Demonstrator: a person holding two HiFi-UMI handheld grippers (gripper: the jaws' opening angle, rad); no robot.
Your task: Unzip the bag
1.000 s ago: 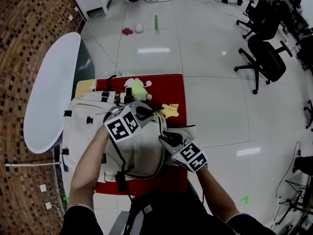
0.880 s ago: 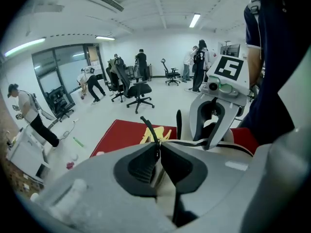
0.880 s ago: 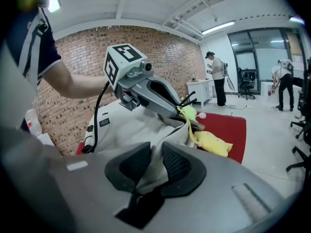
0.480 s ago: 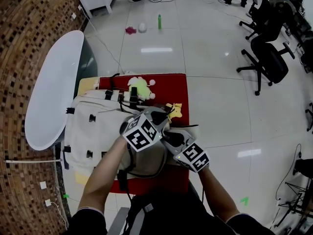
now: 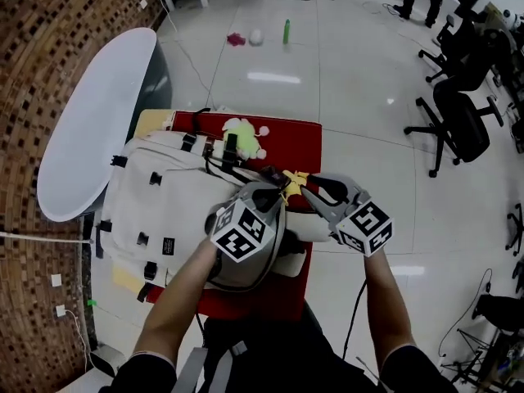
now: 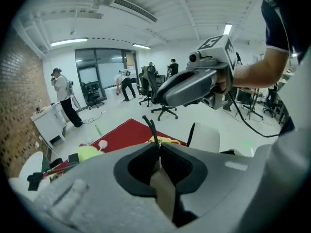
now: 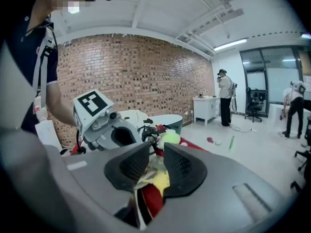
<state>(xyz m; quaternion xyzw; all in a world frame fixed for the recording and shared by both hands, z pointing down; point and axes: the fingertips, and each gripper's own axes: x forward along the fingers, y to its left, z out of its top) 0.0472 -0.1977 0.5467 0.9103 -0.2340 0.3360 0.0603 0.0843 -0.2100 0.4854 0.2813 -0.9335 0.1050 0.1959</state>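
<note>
A beige backpack with black trim lies flat on a red mat. My left gripper is at the bag's right edge, by its far corner. Its jaws are shut on the thin black zipper pull cord, which sticks up from between the pads. My right gripper hovers just right of it above the mat's edge. Its jaws are opening and grip nothing; a yellow toy shows beyond the gap. In the left gripper view the right gripper hangs just ahead.
A green plush and the yellow toy lie on the mat beyond the bag. A white oval table stands to the left by the brick wall. Office chairs and people are far off on the tiled floor.
My left gripper has travelled right and forward along the bag's edge to its far right corner. The right gripper has left the bag's side and moved up and to the right.
</note>
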